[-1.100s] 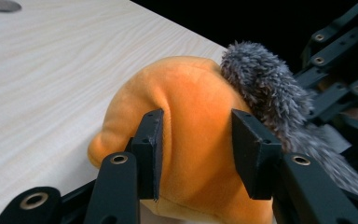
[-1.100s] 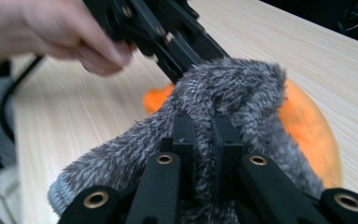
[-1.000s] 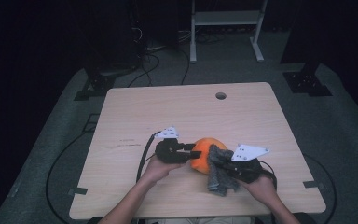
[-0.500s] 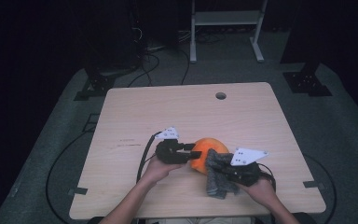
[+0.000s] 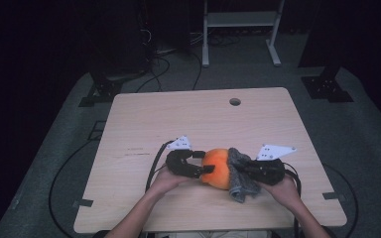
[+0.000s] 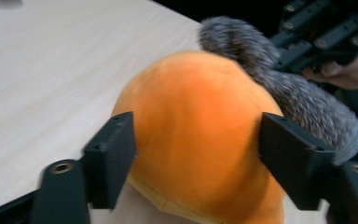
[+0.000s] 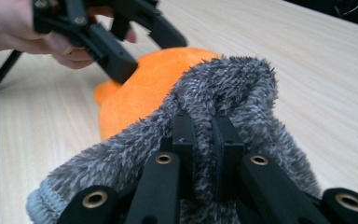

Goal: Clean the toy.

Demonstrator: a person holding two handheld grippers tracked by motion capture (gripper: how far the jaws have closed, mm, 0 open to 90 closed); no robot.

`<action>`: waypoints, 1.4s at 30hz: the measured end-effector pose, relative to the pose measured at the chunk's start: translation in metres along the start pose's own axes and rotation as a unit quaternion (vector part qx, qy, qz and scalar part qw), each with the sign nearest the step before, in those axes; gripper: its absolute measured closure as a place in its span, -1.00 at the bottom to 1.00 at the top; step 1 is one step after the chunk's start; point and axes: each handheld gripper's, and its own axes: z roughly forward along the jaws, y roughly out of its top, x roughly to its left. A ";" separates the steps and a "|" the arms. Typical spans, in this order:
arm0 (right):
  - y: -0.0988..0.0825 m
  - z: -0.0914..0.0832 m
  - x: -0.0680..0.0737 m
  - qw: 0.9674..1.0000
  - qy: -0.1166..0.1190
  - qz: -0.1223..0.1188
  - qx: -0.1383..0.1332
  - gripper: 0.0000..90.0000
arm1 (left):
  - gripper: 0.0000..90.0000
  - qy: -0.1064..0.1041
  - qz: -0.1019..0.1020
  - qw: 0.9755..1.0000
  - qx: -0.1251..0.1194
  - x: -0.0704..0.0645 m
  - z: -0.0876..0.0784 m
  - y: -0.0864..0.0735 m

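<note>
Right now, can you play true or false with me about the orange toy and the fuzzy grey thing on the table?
1. The left hand-held gripper has its jaws on either side of the orange toy. True.
2. The right hand-held gripper is wide open and holds nothing. False: it is pinched shut on the grey sock.
3. The grey sock touches the orange toy. True.
4. The orange toy sits at the far edge of the table, by the round hole. False: it lies near the person's side.

Smooth orange plush ball (image 6: pixel 200 140), fuzzy grey knit sock (image 7: pixel 223 116), matt pale wood-grain table (image 5: pixel 178 119)
</note>
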 end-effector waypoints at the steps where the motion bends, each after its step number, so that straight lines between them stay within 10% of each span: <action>1: -0.001 -0.001 0.002 1.000 0.000 -0.001 0.003 0.81 | -0.38 -0.005 0.001 1.000 -0.002 -0.001 0.002 -0.001; 6: 0.006 -0.010 0.011 1.000 0.009 -0.011 0.004 0.81 | -0.03 0.012 0.075 0.997 0.002 -0.018 0.002 0.001; 11: 0.031 -0.005 0.019 0.999 0.023 -0.040 -0.006 0.82 | 0.05 0.013 0.172 0.984 0.034 -0.037 0.011 0.000; 15: 0.022 -0.001 0.014 0.999 0.022 -0.027 0.000 0.82 | 0.06 0.003 0.147 0.989 0.031 -0.026 0.007 -0.001; 31: 0.021 -0.015 0.008 1.000 0.002 -0.020 -0.013 0.82 | 0.11 -0.003 0.147 0.989 0.025 -0.028 0.005 -0.001; 39: 0.002 -0.012 0.005 1.000 0.006 -0.001 -0.015 0.82 | -0.66 -0.016 0.047 0.998 0.042 -0.015 0.017 -0.002; 42: 0.002 -0.011 0.011 1.000 0.005 -0.012 -0.008 0.82 | -0.38 -0.008 0.078 0.996 0.038 -0.021 0.015 -0.003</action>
